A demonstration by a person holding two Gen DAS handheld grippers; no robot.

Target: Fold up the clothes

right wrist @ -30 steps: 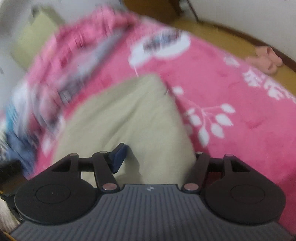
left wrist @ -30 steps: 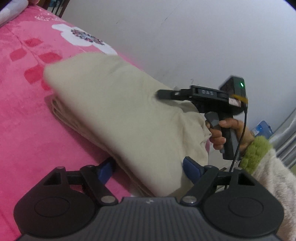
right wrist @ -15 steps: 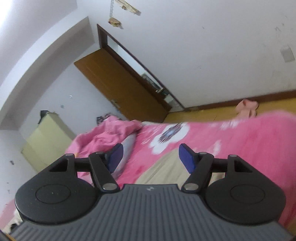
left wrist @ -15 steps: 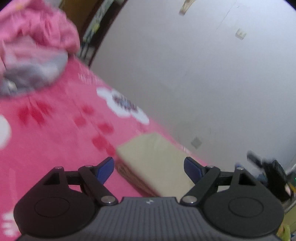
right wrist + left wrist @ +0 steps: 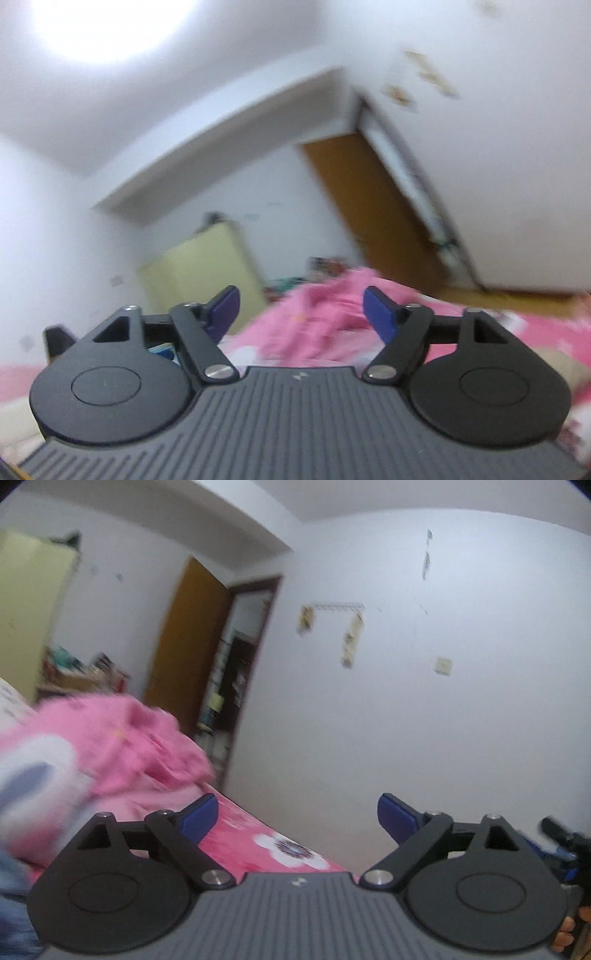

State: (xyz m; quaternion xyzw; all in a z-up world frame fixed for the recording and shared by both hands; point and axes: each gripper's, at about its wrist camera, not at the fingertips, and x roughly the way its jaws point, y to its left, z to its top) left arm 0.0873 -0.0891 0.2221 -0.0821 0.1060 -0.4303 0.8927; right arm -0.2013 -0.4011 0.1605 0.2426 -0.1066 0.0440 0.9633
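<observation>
A slim strip of beige cloth [image 5: 565,363], soft and matte, shows in the right wrist view at the right edge of the bed, low behind the tool's body; it is probably the folded garment, though too little shows to judge how neat the fold is. In the left wrist view it is out of sight.

Neither tool holds anything. The left gripper [image 5: 297,818] has its blue-padded jaws opening wide onto bare wall, and the right gripper [image 5: 301,314] is likewise opening with only air between the pads. Both point out across the room rather than down at the cloth, which suggests this garment is done and the hands are free for another piece.

Under it lies the bed cover [image 5: 258,834], a plush bright pink fleece printed with white flowers. Towards the far end of the bed sits a rumpled pink heap [image 5: 332,314], blurred, probably bedding or more laundry. Beyond stand a pale yellow cabinet [image 5: 199,273], a brown wooden door [image 5: 184,646] and plain white walls.
</observation>
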